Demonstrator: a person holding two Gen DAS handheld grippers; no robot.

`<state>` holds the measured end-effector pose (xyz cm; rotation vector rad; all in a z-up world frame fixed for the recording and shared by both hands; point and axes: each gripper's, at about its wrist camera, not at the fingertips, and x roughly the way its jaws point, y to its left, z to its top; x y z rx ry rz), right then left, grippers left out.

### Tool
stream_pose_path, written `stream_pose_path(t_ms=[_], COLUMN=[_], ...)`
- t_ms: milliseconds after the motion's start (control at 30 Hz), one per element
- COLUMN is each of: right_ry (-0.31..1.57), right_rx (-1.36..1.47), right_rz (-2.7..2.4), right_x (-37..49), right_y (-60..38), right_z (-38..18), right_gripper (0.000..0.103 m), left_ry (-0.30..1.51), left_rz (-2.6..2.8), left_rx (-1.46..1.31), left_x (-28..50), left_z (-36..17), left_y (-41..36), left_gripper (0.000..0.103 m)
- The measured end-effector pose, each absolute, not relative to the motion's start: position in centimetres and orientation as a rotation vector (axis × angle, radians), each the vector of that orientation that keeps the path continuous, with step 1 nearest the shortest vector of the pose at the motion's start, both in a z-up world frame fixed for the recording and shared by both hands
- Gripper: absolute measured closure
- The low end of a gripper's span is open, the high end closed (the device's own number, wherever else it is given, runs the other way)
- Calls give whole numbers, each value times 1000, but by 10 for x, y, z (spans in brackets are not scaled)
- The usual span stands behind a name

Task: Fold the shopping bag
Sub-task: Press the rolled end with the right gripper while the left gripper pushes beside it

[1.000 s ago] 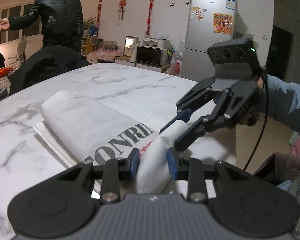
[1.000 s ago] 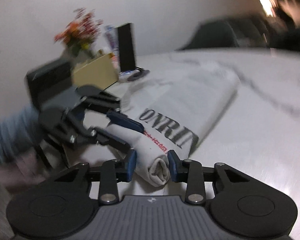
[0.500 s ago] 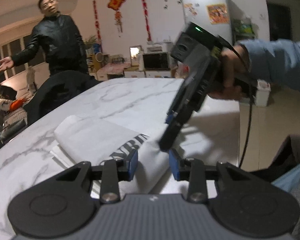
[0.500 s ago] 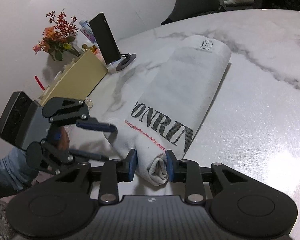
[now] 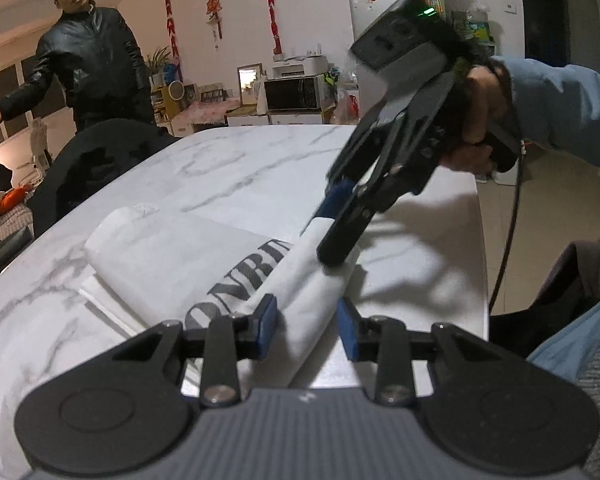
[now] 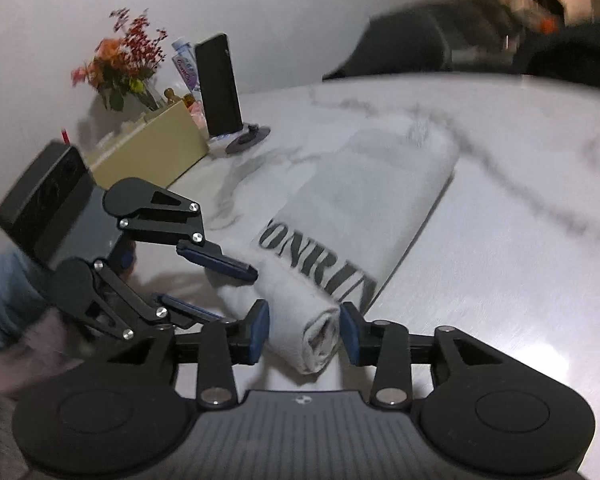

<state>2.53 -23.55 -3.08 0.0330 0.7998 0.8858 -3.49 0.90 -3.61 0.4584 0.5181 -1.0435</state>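
Observation:
A white shopping bag (image 5: 188, 256) with black lettering lies folded lengthwise on the marble table (image 5: 228, 168). Its near end is rolled into a thick tube. My left gripper (image 5: 306, 328) is shut on that rolled end, with cloth filling the gap between its blue pads. In the left wrist view, my right gripper (image 5: 324, 240) comes down steeply from the upper right onto the same roll, farther along. The right wrist view shows the bag (image 6: 372, 184) running away, the roll's open end held in my right gripper (image 6: 304, 332), and my left gripper (image 6: 236, 294) just left of it.
A person in a black jacket (image 5: 92, 60) stands beyond the table's far left, behind a dark draped chair (image 5: 100, 160). The table edge (image 5: 480, 240) runs close on the right. A phone on a stand (image 6: 220, 88), a beige box (image 6: 152, 144) and flowers (image 6: 124, 60) stand by the wall.
The right gripper has swung from lying low beside the roll to pointing steeply down onto it. The rolled end now rises slightly toward it. Both jaw gaps look unchanged.

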Motion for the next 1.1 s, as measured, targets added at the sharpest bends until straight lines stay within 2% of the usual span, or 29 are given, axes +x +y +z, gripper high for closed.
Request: stream_pose_path(t_ms=[100,133,167,233,400,600,833,967,1100], right_ry=[682,653,639,630,654,684,612,566,546], right_rx=[-18,-34,-58,-117,-211,-190,-271,-316,-363], right_rz=[878,884,896,917,893,886,911,956,971], right_x=[12,9,7,3,2,12,-2,-13,-17], right_y=[-236,-234,-230,-221,-208,-208,-208,-208,-206], right_z=[-18,-15,-13,-13,-22,-31,-24,-24,-27], right_gripper=[64,69,80,86,86,84,83,73,71], left_ry=[524,526,528,537,544,525,525,519,487], left_rz=[-1050,-1053,-1056,-1062,-1066,-1054,-1060,-1060,-1051], left_rx=[452,446,439,421,406,412,402,399,389], left_x=[-33,-32,-31,-28,-25,-27,-27,-27,-31], left_z=[-36,-36,-36,-35,-34,-35,-34,-35,-39], left_y=[9,10,12,14,16,15,17,18,19], left_gripper=[73,73,73,73,74,73,73,73,73])
